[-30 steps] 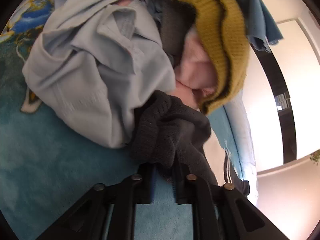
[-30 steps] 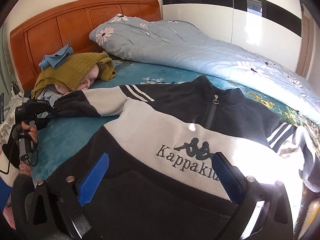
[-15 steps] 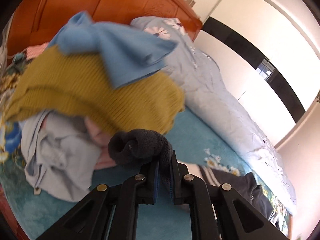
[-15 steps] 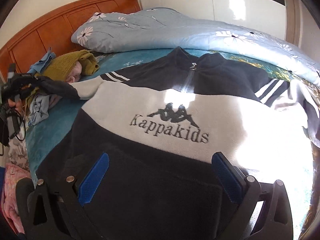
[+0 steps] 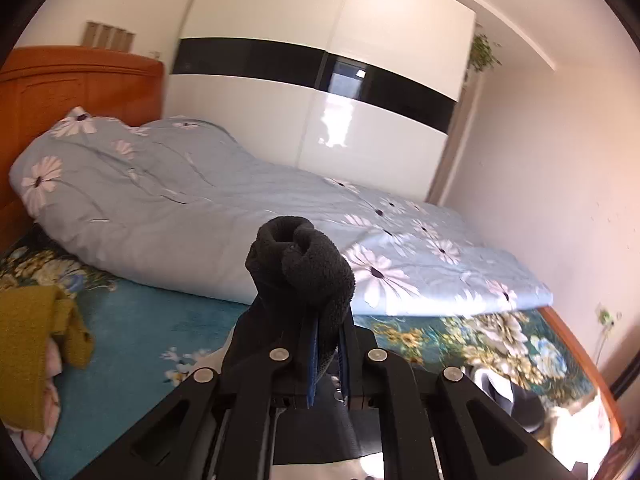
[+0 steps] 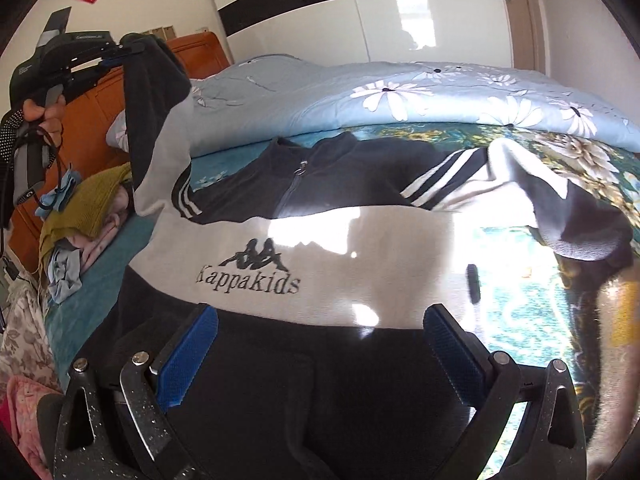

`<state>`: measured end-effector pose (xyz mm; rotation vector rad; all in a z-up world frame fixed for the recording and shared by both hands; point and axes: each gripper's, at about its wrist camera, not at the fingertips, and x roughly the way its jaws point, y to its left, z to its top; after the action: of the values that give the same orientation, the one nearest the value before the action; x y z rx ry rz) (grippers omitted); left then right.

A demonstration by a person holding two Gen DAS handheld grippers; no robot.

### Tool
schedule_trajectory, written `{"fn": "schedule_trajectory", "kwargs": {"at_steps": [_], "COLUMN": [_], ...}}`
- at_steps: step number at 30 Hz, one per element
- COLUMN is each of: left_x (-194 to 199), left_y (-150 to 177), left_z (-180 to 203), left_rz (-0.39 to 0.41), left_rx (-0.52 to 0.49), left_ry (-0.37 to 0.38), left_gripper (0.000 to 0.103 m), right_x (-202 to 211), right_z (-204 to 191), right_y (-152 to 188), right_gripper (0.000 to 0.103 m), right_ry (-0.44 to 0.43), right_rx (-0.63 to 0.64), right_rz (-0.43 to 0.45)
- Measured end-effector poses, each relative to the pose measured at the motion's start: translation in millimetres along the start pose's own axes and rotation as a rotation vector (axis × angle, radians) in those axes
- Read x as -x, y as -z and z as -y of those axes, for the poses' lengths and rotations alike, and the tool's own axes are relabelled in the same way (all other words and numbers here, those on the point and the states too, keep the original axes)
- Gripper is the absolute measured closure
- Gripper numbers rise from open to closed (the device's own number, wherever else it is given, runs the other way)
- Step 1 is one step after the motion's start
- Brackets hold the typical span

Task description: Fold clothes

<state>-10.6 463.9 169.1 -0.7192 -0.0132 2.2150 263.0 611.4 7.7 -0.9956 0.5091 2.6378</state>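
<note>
Raised, left hand-held gripper (image 5: 326, 356) pinches sleeve cuff (image 5: 302, 264); right hand-held gripper (image 6: 318, 350) spread; sweatshirt (image 6: 320, 256) hem hidden.

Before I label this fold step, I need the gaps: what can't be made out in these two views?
- Left wrist view: the jacket body, hidden behind the left gripper and the bunched sleeve cuff it clamps.
- Right wrist view: the jacket hem, hidden behind the open right gripper.
- Right wrist view: the clothes pile under the mustard knit, too overlapped to count.
- Right wrist view: sunlit bedspread, details washed out by glare.
</note>
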Motion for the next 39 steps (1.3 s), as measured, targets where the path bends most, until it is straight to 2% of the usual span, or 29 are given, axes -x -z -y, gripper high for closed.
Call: {"fn": "schedule_trajectory", "kwargs": {"at_steps": [4, 10, 12, 16, 18, 19, 20, 22, 24, 25, 27, 29, 32, 34, 37, 38, 39], "left_x": [-59, -118, -126, -113, -106, -100, -91, -71, -56, -49, -33, -19, -11, -16, -29, -33, -37], "left_y": [53, 141, 160, 169, 173, 173, 173, 170, 166, 163, 163, 165, 174, 182, 194, 196, 197], "left_z": [52, 91, 98, 94, 91, 89, 86, 77, 65, 56, 29, -1, -49, -74, -102, -107, -111], "left_rz": [-0.16, -0.372, -0.427, -0.459, -0.473, -0.47, -0.454, -0.421, -0.401, -0.397, -0.363, -0.325, -0.322, -0.349, -0.388, -0.395, -0.399], "left_rx": [-0.088, -0.138, -0.168, -0.155, -0.143, -0.139, -0.145, -0.161, -0.152, -0.142, -0.126, -0.122, -0.12, -0.069, 0.005, 0.018, 0.028], "left_ry": [0.051, 0.111, 0.117, 0.156, 0.178, 0.191, 0.2, 0.199, 0.175, 0.146, 0.048, -0.073, -0.235, -0.267, -0.281, -0.278, -0.277], "left_gripper": [0.094, 0.094, 0.092, 0.084, 0.066, 0.06, 0.048, 0.044, 0.042, 0.042, 0.042, 0.04, 0.039, 0.039, 0.039, 0.039, 0.039], "right_x": [11, 10, 9, 4, 4, 4, 3, -12, -33, -45, -65, -76, -99, -122, -143, -145, -146], "right_z": [26, 55, 62, 63, 59, 56, 53, 47, 39, 35, 26, 20, 20, 25, 35, 36, 38], "right_y": [5, 18, 20, 12, 3, -2, -9, -22, -33, -37, -48, -61, -80, -88, -90, -91, -91], "right_gripper": [0.0, 0.0, 0.0, 0.0, 0.0, 0.0, 0.0, 0.0, 0.0, 0.0, 0.0, 0.0, 0.0, 0.0, 0.007, 0.013, 0.025], "right_ry": [0.039, 0.063, 0.059, 0.035, 0.014, 0.003, -0.021, -0.133, -0.254, -0.27, -0.263, -0.244, -0.228, -0.194, -0.215, -0.232, -0.25], "right_rx": [-0.051, -0.139, -0.164, -0.191, -0.179, -0.17, -0.164, -0.178, -0.199, -0.206, -0.205, -0.187, -0.189, -0.214, -0.289, -0.307, -0.324], "right_rz": [0.011, -0.008, -0.01, 0.003, 0.02, 0.033, 0.049, 0.008, -0.061, -0.101, -0.141, -0.117, -0.111, -0.136, -0.154, -0.148, -0.141]}}
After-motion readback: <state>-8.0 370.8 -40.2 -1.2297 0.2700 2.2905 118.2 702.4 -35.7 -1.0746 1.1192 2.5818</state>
